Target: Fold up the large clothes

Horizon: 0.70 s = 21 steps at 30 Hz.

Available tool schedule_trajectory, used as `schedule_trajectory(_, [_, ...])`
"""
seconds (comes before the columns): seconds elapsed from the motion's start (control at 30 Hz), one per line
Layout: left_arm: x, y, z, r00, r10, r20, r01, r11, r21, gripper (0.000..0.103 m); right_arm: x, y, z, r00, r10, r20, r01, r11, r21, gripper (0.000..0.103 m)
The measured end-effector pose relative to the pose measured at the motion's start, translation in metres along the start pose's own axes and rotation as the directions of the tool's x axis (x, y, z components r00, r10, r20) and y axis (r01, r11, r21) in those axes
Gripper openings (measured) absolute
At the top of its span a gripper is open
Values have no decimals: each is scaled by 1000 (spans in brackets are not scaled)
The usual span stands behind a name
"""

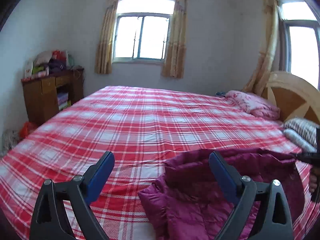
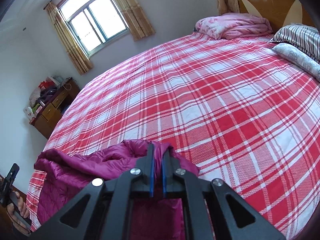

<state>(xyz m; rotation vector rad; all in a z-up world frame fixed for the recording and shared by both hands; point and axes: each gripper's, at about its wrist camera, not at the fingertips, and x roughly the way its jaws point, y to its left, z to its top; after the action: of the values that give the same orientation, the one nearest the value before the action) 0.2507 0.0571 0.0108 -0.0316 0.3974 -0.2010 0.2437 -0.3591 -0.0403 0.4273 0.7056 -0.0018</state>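
Your left hand-held gripper (image 1: 161, 172) gapes wide over the plaid bed (image 1: 140, 124); the purple quilted coat (image 1: 210, 206) lies crumpled under its right finger.

The bed (image 2: 200, 92) carries a red-and-white plaid sheet (image 1: 140, 124) across its whole top. Directly on it, at the near edge, lies a magenta quilted garment (image 1: 200, 200) (one fold pinched in the right gripper (image 2: 158, 154), its bulk spreading left of that claw). Far ahead and right of the claw, by the headboard, lie a folded pink quilt (image 2: 234, 26), a striped pillow (image 2: 300, 36) and what appears to be a grey patterned pillow (image 2: 298, 60).
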Motion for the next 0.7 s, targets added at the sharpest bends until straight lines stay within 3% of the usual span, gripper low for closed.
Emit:
schedule_trajectory(0.17, [12,-66,-17,1000,-24,-13,26,980,195,96,21,13,8,1000,-5,-25,5,1000,-21,8])
schedule_trajectory(0.23, [29,-87,-30,999,17,-48,-4,965,262,96,33,21,12,998,-27,-60,22,997,-68,9])
schedule_trajectory(0.3, [52,-98,-43,990,103,-101,-66,946,319,96,43,22,13,995,-62,-82,55,995,-77,10])
schedule_trajectory(0.4, [83,-100,-66,963,217,-158,-149,921,361,96,40,23,12,995,-88,-52,84,994,-74,34])
schedule_trajectory(0.43, [92,-96,-73,951,244,-189,-165,920,357,96,34,25,10,995,-97,-24,96,993,-69,57])
schedule_trajectory(0.47, [100,-91,-77,942,256,-219,-171,924,341,96,22,30,6,994,-107,23,109,992,-68,72])
schedule_trajectory(0.6, [107,-78,-80,930,280,-240,-205,934,293,96,-13,67,-17,990,-83,115,99,985,-144,74])
schedule_trajectory(0.7, [118,-77,-78,906,335,-259,-261,924,280,96,-2,109,-48,999,2,54,11,969,-247,77])
